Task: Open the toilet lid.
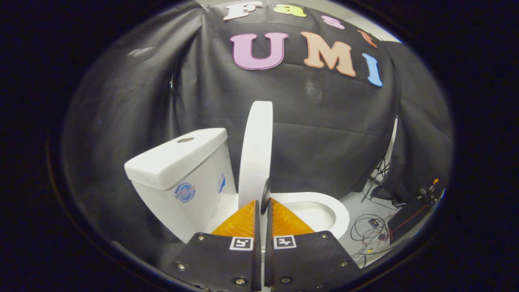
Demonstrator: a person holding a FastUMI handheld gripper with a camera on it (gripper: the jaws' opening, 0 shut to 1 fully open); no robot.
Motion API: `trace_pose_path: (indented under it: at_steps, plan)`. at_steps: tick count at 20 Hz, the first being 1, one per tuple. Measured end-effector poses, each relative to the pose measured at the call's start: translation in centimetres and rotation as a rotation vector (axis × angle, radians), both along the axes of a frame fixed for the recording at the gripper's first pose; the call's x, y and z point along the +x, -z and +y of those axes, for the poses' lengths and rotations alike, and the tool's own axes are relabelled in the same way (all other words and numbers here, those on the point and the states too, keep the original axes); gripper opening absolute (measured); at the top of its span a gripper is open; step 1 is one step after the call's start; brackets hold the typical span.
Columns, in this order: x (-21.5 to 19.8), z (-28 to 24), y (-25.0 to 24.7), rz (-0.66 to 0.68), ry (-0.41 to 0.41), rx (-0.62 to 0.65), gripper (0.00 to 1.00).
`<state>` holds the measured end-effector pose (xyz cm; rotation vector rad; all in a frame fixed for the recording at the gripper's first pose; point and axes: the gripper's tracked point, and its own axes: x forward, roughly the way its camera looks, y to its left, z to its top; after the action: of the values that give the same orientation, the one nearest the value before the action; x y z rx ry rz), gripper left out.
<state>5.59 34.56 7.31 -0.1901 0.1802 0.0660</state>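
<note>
A white toilet stands ahead of me. Its lid (256, 154) is raised upright, seen edge-on, with its lower edge running down between my two fingers. My gripper (262, 205) is shut on the lid, one finger on each face. A small dark bumper (265, 195) on the lid shows just above the right fingertip. The cistern (178, 170) stands to the left of the lid, the open seat and bowl (320, 211) to its right.
Black cloth hangs as the booth wall behind the toilet. Loose cables and small electronics (377, 233) lie on the pale floor to the right of the bowl, with more gear (425, 194) by the cloth's edge.
</note>
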Motion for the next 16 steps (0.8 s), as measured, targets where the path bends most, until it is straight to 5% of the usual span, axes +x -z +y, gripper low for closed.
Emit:
trace_pose_path:
  at_steps: [16]
  plan:
    - [0.0,2.5,0.9,0.024,-0.151,0.029,0.07]
